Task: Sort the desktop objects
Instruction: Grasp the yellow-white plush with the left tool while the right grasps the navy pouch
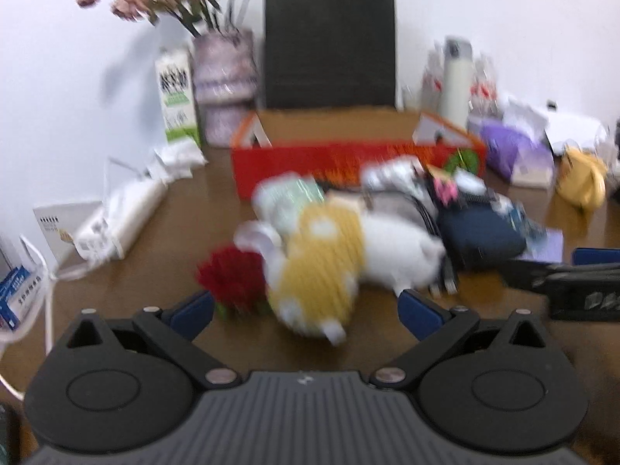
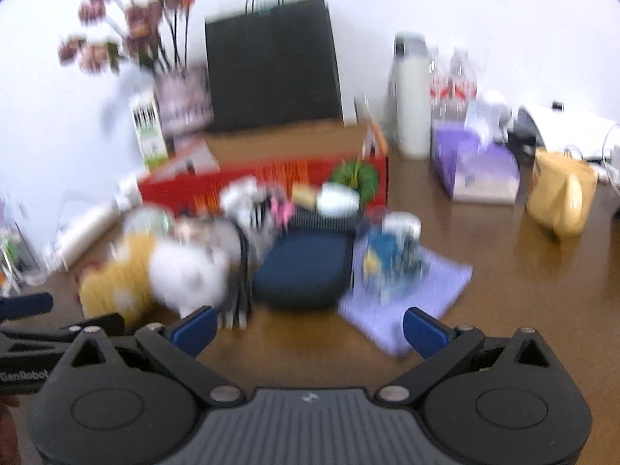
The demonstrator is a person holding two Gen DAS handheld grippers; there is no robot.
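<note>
So the brown desk (image 1: 186, 209) is packed and both views are pretty blurry. Far back a black paper bag (image 1: 329, 46) stands against the wall, with an open red box (image 1: 348, 159) just in front of it. Nearer, a messy pile sits mid-desk: a yellow-and-white plush toy (image 1: 333, 255) lying on its side, a dark blue pouch (image 2: 306, 271) to its right, and a red flower (image 1: 232, 275) touching the plush's left side. The left gripper (image 1: 306, 310) is spread wide, holding nothing, with the plush's near end between its fingers. The right gripper (image 2: 310, 329) is spread too, empty, just near of the pouch.
</note>
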